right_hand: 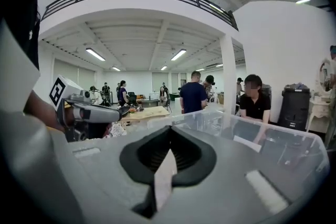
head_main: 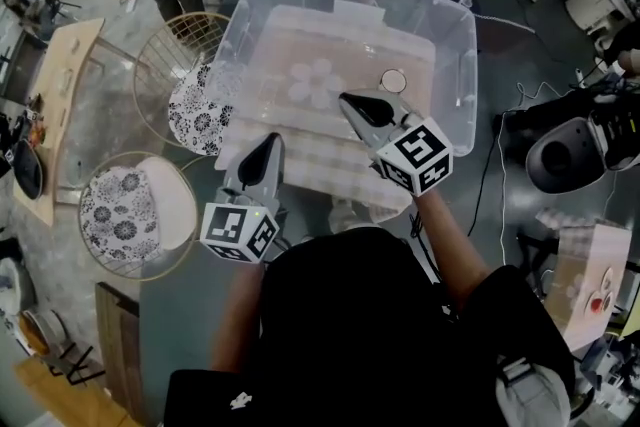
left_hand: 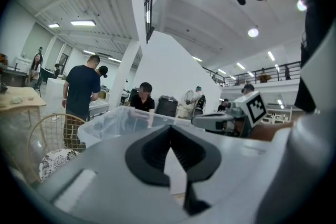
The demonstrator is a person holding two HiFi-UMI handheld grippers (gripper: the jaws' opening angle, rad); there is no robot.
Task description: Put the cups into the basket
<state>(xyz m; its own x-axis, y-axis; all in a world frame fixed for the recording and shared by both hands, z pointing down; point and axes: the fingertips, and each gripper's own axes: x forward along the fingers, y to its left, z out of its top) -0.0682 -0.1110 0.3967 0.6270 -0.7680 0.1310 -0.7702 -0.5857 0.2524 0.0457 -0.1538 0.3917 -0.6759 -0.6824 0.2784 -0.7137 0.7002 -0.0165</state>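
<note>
The grey left tool (head_main: 270, 143) at lower centre and the grey right tool (head_main: 348, 100) over the clear plastic bin (head_main: 460, 35) (the basket), upper centre, are both clenched on nothing. Inside sit translucent plastic cups (head_main: 314, 81); placing looks finished, so next comes a check for strays

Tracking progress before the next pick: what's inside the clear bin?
Inside the clear bin: a cluster of translucent cups near the middle and one separate cup to its right. The shut right claw covers part of the near floor, so anything there is unseen.
</note>
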